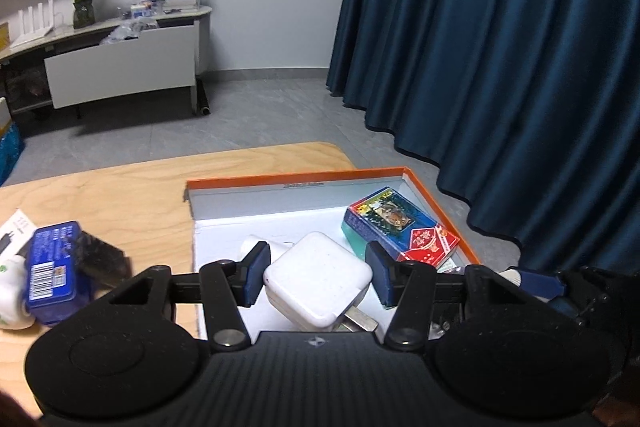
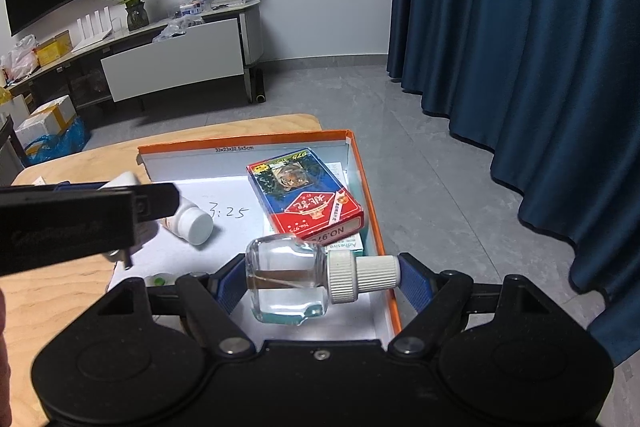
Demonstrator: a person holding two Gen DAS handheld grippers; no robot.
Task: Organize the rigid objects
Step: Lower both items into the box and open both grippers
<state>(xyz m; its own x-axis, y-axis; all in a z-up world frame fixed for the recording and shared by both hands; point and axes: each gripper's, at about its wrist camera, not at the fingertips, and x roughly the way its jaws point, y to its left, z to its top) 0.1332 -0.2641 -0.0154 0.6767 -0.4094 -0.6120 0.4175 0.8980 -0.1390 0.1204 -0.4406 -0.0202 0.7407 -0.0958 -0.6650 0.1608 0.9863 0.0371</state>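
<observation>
I have the left gripper (image 1: 316, 277) clamped on the white charger (image 1: 320, 281) and the right gripper (image 2: 316, 281) gripping the clear bottle (image 2: 288, 281) end to end, both above the orange box (image 2: 362, 183), apparently for stowing inside.

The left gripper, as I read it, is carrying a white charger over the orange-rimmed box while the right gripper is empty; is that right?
Not quite: the right gripper is not empty. The right wrist view shows it holding a clear glass bottle end to end. The left gripper does grip the white charger above the orange-rimmed box.
</observation>
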